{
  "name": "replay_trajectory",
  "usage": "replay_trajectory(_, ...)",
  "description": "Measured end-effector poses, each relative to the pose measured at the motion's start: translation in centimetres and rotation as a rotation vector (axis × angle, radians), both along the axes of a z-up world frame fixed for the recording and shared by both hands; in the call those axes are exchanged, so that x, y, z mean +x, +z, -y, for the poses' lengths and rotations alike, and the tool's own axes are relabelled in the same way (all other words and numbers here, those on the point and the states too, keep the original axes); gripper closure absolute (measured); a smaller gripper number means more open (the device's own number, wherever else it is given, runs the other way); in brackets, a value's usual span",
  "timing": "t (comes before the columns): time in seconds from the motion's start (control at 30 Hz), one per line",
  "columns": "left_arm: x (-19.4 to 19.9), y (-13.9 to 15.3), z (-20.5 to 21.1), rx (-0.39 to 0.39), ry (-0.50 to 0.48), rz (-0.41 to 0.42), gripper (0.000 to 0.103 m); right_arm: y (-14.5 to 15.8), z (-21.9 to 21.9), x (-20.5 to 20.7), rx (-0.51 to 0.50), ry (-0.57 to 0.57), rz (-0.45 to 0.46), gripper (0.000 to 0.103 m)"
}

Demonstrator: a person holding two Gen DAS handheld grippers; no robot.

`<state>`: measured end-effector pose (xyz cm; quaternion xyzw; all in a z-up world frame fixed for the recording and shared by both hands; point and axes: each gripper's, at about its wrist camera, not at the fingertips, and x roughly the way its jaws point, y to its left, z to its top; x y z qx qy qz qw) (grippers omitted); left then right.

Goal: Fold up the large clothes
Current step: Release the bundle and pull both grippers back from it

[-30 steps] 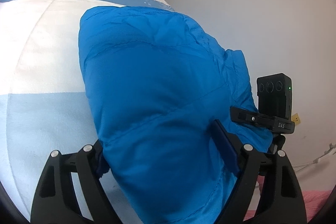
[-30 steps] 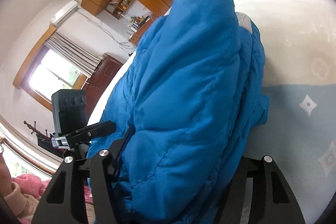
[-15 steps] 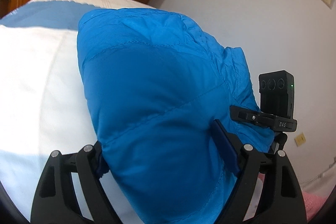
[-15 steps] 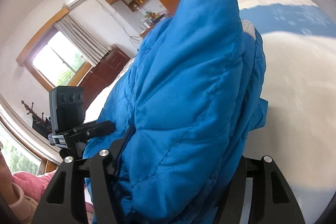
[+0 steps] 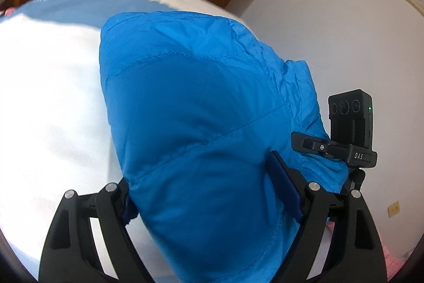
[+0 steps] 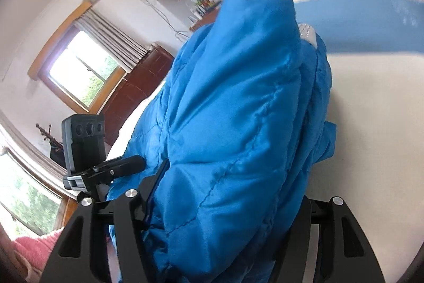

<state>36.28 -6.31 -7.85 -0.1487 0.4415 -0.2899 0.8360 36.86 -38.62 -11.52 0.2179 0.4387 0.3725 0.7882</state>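
Blue quilted jacket already bundled thick, clamped by left gripper and right gripper above bed; laying down remained.

L gripper: jaws wide apart, clamped on thick blue jacket bunched btwn them; fabric fills the whole gap. Right finger's blue pad pressed into fabric, left finger mostly hidden behind it. Black sensor box on a clamp sits at its right side.

R gripper: same deal, jaws spread wide w/ jacket packed btwn them, fabric bulging over both fingers. Sensor box on its left side.

Both point fwd and slightly down, side by side.
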Motion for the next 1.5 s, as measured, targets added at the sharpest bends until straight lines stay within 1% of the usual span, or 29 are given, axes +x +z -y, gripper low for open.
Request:
replay_trajectory(0.07, 0.5, -1.4, -0.5, -0.02, -0.011, -0.015, 0.016, -1.3, 1.0, -0.4, 0.044, -0.003, -0.017, 0.038)
replay_trajectory(0.13, 0.4, -1.7, -0.2, -0.015, -0.024, -0.007, 0.015, -1.4, 0.9, -0.8, 0.041, -0.008, -0.018, 0.037)
replay_trajectory(0.17, 0.4, -1.7, -0.2, -0.011, -0.026, -0.008, 0.014, -1.2, 0.9, -1.2, 0.022, -0.013, -0.017, 0.036)
replay_trajectory(0.2, 0.3, -1.7, -0.2, -0.01, -0.025, -0.017, 0.012, -1.1, 0.6, -1.4, 0.008, -0.017, -0.021, 0.033)
replay_trajectory(0.27, 1.4, -1.7, 0.2, -0.015, -0.024, -0.042, 0.011, -0.4, 0.7, -1.9, -0.026, -0.034, -0.039, 0.029)
replay_trajectory(0.3, 1.8, -1.8, 0.3, -0.017, -0.022, -0.055, 0.011, 0.0, -0.2, -1.8, -0.041, -0.043, -0.046, 0.027)
replay_trajectory(0.33, 1.5, -1.7, 0.1, -0.021, -0.018, -0.07, 0.012, 0.5, -0.2, -2.1, -0.062, -0.059, -0.048, 0.022)
replay_trajectory(0.4, 0.3, -1.3, -0.6, -0.023, -0.018, -0.07, 0.012, 1.5, -0.3, -3.4, -0.111, -0.087, -0.027, 0.016)
replay_trajectory(0.43, 0.2, -1.2, -0.8, -0.02, -0.018, -0.064, 0.012, 1.9, 0.0, -4.4, -0.125, -0.088, -0.014, 0.015)
replay_trajectory(0.5, -1.2, -1.0, -2.3, -0.013, -0.015, -0.054, 0.012, 2.6, 0.7, -6.1, -0.127, -0.108, -0.014, 0.015)
replay_trajectory(0.57, -2.3, -1.1, -3.0, -0.012, -0.018, -0.056, 0.012, 3.0, 1.5, -8.1, -0.125, -0.121, -0.01, 0.015)
replay_trajectory(0.6, -2.8, -1.2, -3.2, -0.011, -0.013, -0.058, 0.012, 3.1, 1.9, -8.4, -0.132, -0.133, -0.01, 0.015)
replay_trajectory(0.67, -3.0, -1.5, -3.3, -0.016, -0.01, -0.059, 0.012, 3.3, 2.6, -9.2, -0.137, -0.15, -0.013, 0.017)
replay_trajectory(0.7, -2.5, -2.0, -3.2, -0.011, -0.006, -0.055, 0.011, 3.0, 2.9, -9.5, -0.143, -0.16, -0.017, 0.018)
replay_trajectory(0.77, -2.6, -2.5, -2.6, 0.013, -0.001, -0.047, 0.009, 2.1, 2.9, -9.7, -0.181, -0.175, -0.048, 0.019)
replay_trajectory(0.87, -2.3, -3.1, -2.0, 0.052, -0.006, -0.029, 0.009, 0.4, 1.6, -8.6, -0.213, -0.195, -0.095, 0.019)
replay_trajectory(0.9, -2.1, -3.3, -1.9, 0.052, -0.006, -0.028, 0.009, 0.0, 1.0, -8.0, -0.216, -0.2, -0.098, 0.019)
replay_trajectory(1.0, -1.9, -3.6, -2.3, 0.039, 0.009, -0.057, 0.009, 0.0, 1.5, -7.8, -0.245, -0.221, -0.098, 0.019)
replay_trajectory(1.1, -2.3, -2.5, -2.1, 0.08, 0.059, -0.055, 0.009, 2.2, 0.4, -8.8, -0.304, -0.254, -0.067, 0.019)
replay_trajectory(1.17, -3.5, -1.1, -2.0, 0.135, 0.094, -0.041, 0.009, 4.1, -0.2, -10.1, -0.344, -0.28, -0.037, 0.017)
replay_trajectory(1.2, -4.1, -0.5, -1.9, 0.17, 0.112, -0.033, 0.009, 4.7, -0.3, -10.8, -0.362, -0.288, -0.027, 0.012)
replay_trajectory(1.23, -4.9, -0.1, -2.0, 0.199, 0.123, -0.029, 0.007, 5.4, -0.7, -11.6, -0.394, -0.303, -0.013, 0.003)
replay_trajectory(1.27, -5.7, 0.4, -2.0, 0.237, 0.137, -0.021, 0.006, 5.8, -1.0, -12.2, -0.416, -0.311, -0.005, 0.004)
replay_trajectory(1.37, -7.6, 1.3, -1.9, 0.309, 0.175, 0.003, 0.006, 7.1, -2.7, -14.8, -0.516, -0.323, 0.012, 0.004)
replay_trajectory(1.43, -8.5, 1.7, -1.6, 0.344, 0.201, 0.011, 0.006, 7.5, -3.8, -16.5, -0.545, -0.331, 0.032, 0.004)
replay_trajectory(1.5, -9.8, 2.3, -1.4, 0.386, 0.215, 0.025, 0.006, 7.9, -4.7, -18.2, -0.543, -0.326, 0.054, 0.004)
